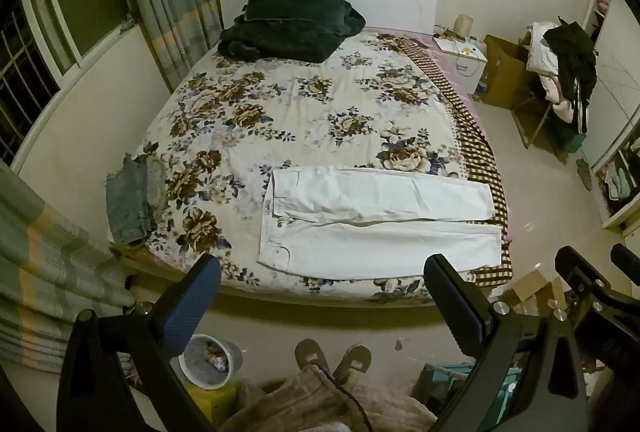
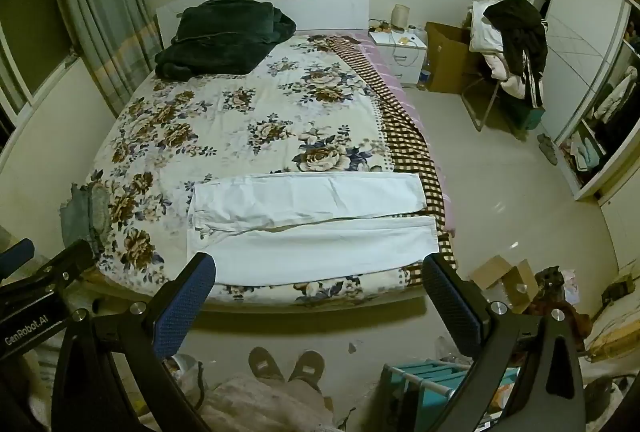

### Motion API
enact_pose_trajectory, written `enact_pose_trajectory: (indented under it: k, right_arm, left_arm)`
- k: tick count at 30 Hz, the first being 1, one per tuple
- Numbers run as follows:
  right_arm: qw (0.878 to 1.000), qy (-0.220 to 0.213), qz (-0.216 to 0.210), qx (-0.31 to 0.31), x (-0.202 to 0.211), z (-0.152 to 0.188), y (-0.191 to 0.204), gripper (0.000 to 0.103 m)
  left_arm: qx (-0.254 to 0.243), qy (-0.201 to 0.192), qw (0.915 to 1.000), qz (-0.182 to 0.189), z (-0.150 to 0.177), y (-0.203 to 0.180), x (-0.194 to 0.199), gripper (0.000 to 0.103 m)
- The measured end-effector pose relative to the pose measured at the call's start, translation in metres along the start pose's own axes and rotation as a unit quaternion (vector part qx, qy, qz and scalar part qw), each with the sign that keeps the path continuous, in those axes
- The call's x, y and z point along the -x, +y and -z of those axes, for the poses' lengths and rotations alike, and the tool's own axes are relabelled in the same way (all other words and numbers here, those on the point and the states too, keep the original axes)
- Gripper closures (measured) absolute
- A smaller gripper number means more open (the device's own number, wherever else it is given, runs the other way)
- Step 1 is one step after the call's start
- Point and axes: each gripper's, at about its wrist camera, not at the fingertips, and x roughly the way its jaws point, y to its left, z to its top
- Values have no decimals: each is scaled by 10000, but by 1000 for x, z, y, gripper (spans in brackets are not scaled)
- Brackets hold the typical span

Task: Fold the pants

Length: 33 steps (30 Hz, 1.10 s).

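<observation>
One pair of white pants (image 1: 376, 222) is laid flat, legs side by side, across the near end of the floral bed (image 1: 280, 120), with one folded denim piece (image 1: 134, 200) at its left edge and one dark blanket (image 1: 292, 22) by the headboard. Two grippers are seen, left gripper (image 1: 324, 296) and right gripper (image 2: 320, 296), both spread wide, nothing pinched, held apart from the bed. The bucket (image 1: 210, 362) is shown by the left view only, the teal rack (image 2: 432, 376) more fully by the right; two slippers (image 2: 286, 362) stand on the floor before the bed.

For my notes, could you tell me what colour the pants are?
White long pants, clearest in the right wrist view.
</observation>
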Motion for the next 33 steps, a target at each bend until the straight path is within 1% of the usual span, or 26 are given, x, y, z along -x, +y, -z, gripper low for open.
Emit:
enact_pose_trajectory:
  k: [12,22,27,33]
  right_arm:
    - [10000,27,4,17,3,0,5,0]
    - [10000,40,11,32,5,0,7,0]
    - [10000,39,17,35,5,0,7,0]
    - [10000,52,20,31,5,-1,7,0]
  left_arm:
    - [1,50,10000,-12,1,2,0,0]
    - [-11,16,10000,-75,0,-1,0,0]
    - [-16,-2,10000,-89,-4,9,9,0]
    - [-18,-2,10000,-89,-4,9,9,0]
